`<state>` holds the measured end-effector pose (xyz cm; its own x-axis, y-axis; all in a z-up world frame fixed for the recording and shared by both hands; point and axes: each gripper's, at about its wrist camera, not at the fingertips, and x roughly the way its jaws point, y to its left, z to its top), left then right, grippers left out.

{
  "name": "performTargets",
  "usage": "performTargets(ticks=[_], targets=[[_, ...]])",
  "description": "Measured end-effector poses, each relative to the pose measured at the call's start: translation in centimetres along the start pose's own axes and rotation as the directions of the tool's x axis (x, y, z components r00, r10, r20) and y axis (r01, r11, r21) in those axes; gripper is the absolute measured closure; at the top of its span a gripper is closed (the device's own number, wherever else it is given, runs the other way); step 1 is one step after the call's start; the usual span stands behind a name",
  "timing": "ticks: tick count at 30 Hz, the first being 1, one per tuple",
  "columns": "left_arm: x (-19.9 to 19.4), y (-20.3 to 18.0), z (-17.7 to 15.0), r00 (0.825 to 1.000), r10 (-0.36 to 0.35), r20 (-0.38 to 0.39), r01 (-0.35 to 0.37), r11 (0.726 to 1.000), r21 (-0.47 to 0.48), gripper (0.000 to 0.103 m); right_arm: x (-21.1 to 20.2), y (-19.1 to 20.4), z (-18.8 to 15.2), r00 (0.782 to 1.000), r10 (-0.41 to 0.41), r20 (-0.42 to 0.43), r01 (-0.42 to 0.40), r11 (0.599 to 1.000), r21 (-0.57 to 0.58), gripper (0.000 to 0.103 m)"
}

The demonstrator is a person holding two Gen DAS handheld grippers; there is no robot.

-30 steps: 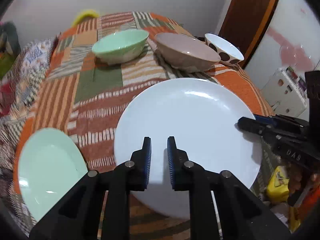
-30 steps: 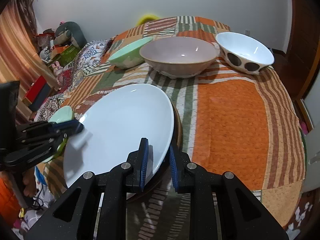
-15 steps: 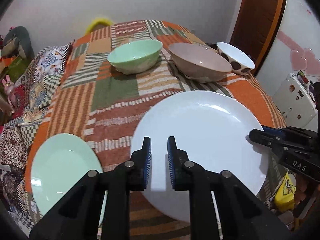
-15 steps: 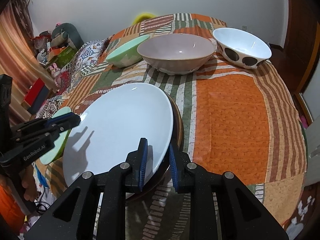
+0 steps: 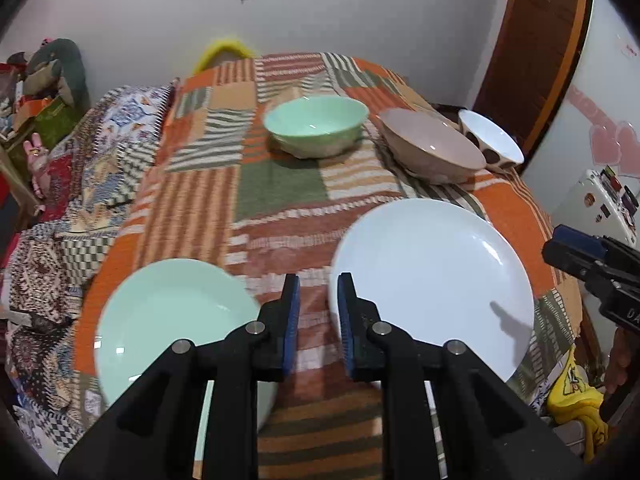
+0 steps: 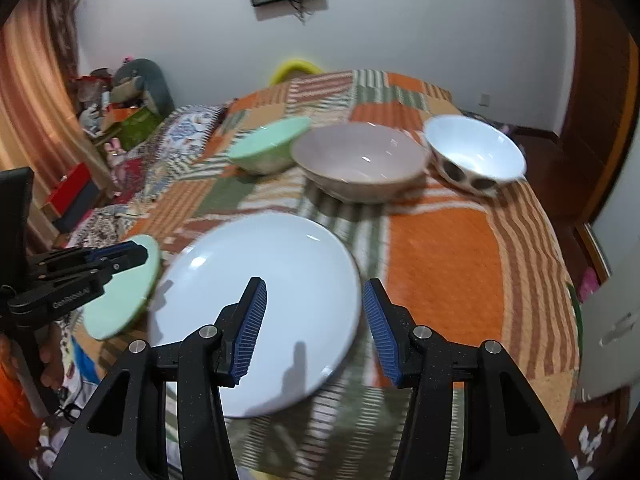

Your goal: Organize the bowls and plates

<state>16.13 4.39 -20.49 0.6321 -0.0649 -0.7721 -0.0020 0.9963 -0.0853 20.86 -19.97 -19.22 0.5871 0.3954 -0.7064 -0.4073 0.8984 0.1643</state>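
Note:
A large white plate (image 5: pixel 432 276) lies on the patchwork cloth; it also shows in the right wrist view (image 6: pixel 264 300). A mint green plate (image 5: pixel 168 316) lies to its left, also in the right wrist view (image 6: pixel 120 300). At the far side stand a mint bowl (image 5: pixel 316 124), a beige bowl (image 5: pixel 432 148) and a white spotted bowl (image 5: pixel 492 144). My left gripper (image 5: pixel 318 312) hovers between the two plates with a narrow gap and holds nothing. My right gripper (image 6: pixel 314 320) is open above the white plate's near rim.
The table's cloth (image 6: pixel 440 260) drops off at the right edge. A white fridge (image 5: pixel 600 200) stands to the right, clutter and boxes (image 6: pixel 120 128) to the left. A yellow chair back (image 6: pixel 296 68) rises behind the table.
My right gripper has opened and let go of the white plate's rim. My left gripper has drawn back and left, from over the white plate to between the plates.

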Motion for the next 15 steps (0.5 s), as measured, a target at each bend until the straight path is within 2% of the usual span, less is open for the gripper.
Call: performTargets(ticks=[1, 3, 7, 11, 15], targets=[[-0.5, 0.5, 0.0, 1.0, 0.009, 0.011, -0.009, 1.0, -0.004, 0.073, -0.1, 0.9, 0.4, 1.0, 0.014, 0.009, -0.014, 1.0, -0.02, 0.056], [-1.9, 1.9, -0.1, 0.998, 0.035, 0.042, -0.034, 0.999, -0.022, 0.058, -0.3, 2.0, 0.8, 0.999, 0.035, 0.019, -0.034, 0.998, -0.044, 0.056], [-4.2, 5.1, -0.4, 0.994, 0.075, 0.077, -0.069, 0.995, -0.074, 0.05, -0.1, 5.0, 1.9, 0.995, 0.091, 0.039, -0.087, 0.991, -0.097, 0.051], [-5.8, 9.1, -1.1, 0.987, 0.133, 0.088, -0.117, 0.98, -0.163, 0.031, 0.7, 8.0, 2.6, 0.988, 0.151, 0.036, -0.144, 0.98, -0.14, 0.047], [-6.2, 13.1, -2.2, 0.982, 0.18, 0.062, -0.161, 0.958, -0.236, 0.031, 2.4, 10.7, 2.6, 0.982, 0.187, 0.012, -0.182, 0.967, -0.179, 0.047]])
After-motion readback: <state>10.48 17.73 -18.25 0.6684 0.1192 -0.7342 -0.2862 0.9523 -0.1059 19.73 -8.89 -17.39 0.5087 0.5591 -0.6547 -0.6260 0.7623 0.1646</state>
